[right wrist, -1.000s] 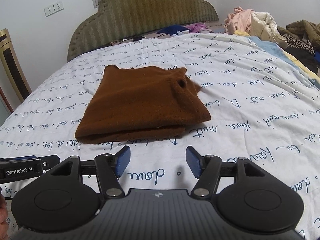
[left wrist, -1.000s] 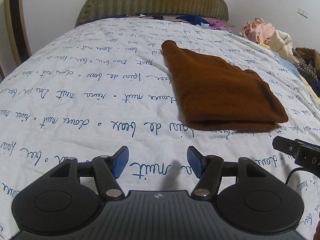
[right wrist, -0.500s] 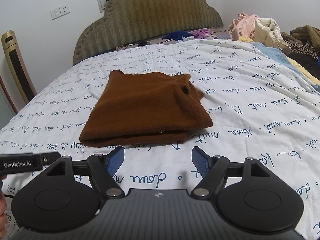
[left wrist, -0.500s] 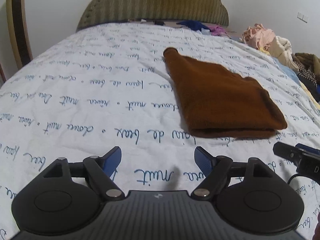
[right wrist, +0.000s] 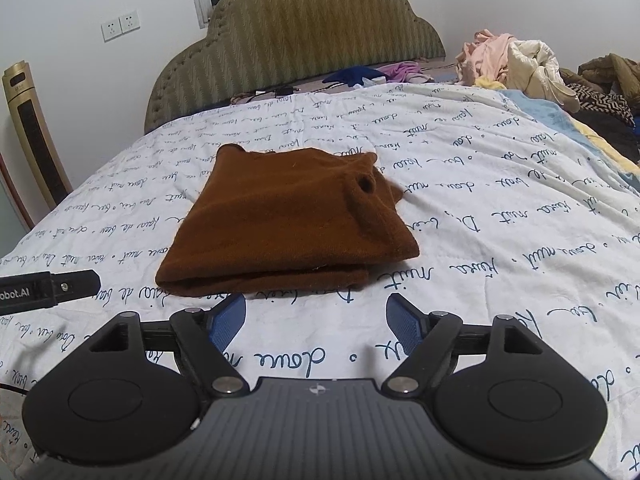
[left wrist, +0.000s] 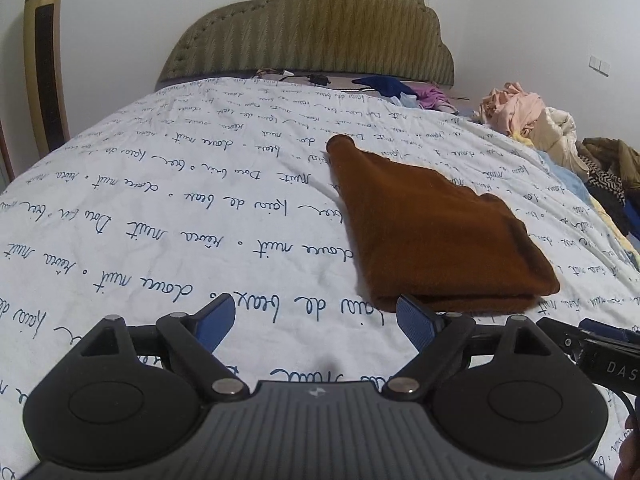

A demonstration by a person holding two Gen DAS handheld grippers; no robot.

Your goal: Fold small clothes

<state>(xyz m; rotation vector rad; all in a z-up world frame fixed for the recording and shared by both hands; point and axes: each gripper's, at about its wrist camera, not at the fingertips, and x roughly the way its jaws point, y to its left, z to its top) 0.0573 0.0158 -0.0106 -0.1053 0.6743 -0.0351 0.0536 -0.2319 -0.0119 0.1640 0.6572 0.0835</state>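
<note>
A brown knitted garment (left wrist: 436, 236) (right wrist: 288, 220) lies folded into a thick rectangle on the white bedspread (left wrist: 180, 232) (right wrist: 500, 208). My left gripper (left wrist: 316, 320) hovers just short of its near left corner, jaws opening, nothing between the blue pads. My right gripper (right wrist: 314, 320) hangs over the sheet just in front of the garment's near edge, open and empty. Each gripper's side shows at the edge of the other's view: the right gripper (left wrist: 600, 348) and the left gripper (right wrist: 44, 290).
A padded olive headboard (left wrist: 316, 24) (right wrist: 304, 36) closes the far end of the bed. A heap of loose clothes (left wrist: 536, 124) (right wrist: 520, 64) lies at the right side. A tall gold tower appliance (left wrist: 44, 68) (right wrist: 32, 136) stands on the left.
Both grippers' jaws have spread wider. The left view has tipped upward, showing more of the headboard and wall. The folded garment has not moved.
</note>
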